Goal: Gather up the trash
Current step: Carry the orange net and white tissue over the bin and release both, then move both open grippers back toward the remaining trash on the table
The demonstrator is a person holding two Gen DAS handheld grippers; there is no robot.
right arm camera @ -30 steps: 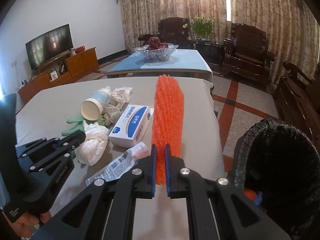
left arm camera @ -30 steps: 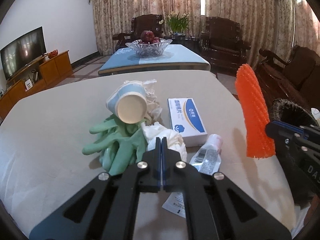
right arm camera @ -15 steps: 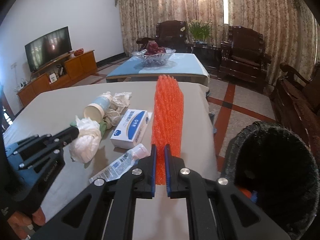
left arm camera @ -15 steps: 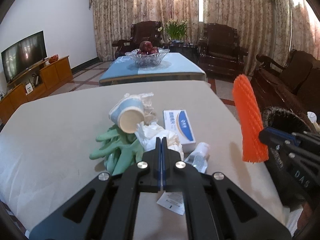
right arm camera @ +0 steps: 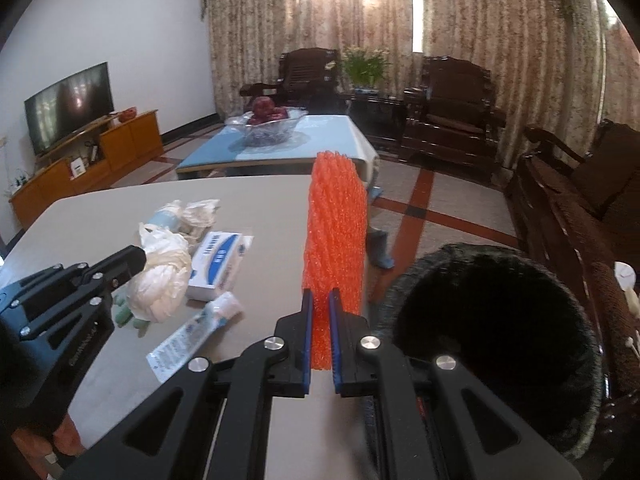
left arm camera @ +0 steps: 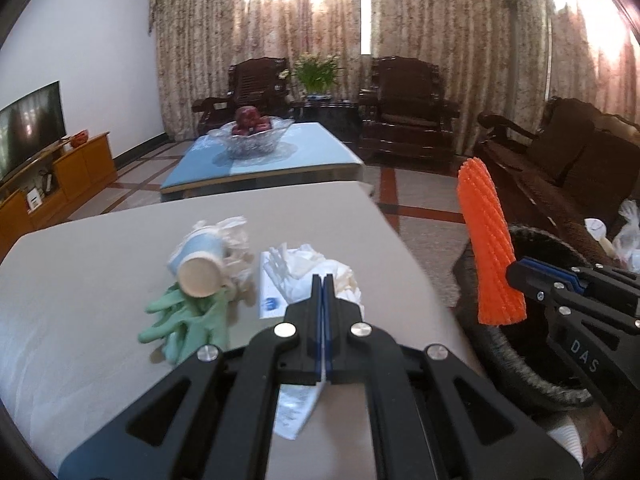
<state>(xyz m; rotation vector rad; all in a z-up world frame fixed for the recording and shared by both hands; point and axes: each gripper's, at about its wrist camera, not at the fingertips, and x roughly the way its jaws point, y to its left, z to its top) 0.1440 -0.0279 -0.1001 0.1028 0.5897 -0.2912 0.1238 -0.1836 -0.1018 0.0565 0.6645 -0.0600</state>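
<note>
Here, two grippers are each carrying one piece of trash. The left gripper (left arm camera: 322, 280) has its jaws pressed together on one crumpled white plastic bag (right arm camera: 162, 280), which bulges from the fingertips above the table. The right gripper (right arm camera: 320, 300) is clamped on the lower end of one orange foam net sleeve (right arm camera: 335, 240), which stands upright from the jaws; in the left wrist view the sleeve (left arm camera: 490, 248) hangs over the near rim of the bin.

One black-lined trash bin (right arm camera: 576, 380) stands just beside the right edge of the beige table (right arm camera: 260, 200), its mouth open to the right of the sleeve.

Four items lie on the table. One blue paper cup (left arm camera: 198, 264) lies on its side with its mouth toward the camera, touching crumpled whitish wrapping (left arm camera: 236, 236) behind it. One pair of green rubber gloves (left arm camera: 188, 320) lies just under the cup. One white and blue box (right arm camera: 218, 266) lies flat near the bag. One squeezed tube (right arm camera: 196, 332) with a printed label lies nearest the camera, apart from the box.

In the room behind, one glass fruit bowl (right arm camera: 266, 128) sits on one blue-topped coffee table (right arm camera: 332, 136), and two dark wooden armchairs flank one potted plant (right arm camera: 366, 66).
</note>
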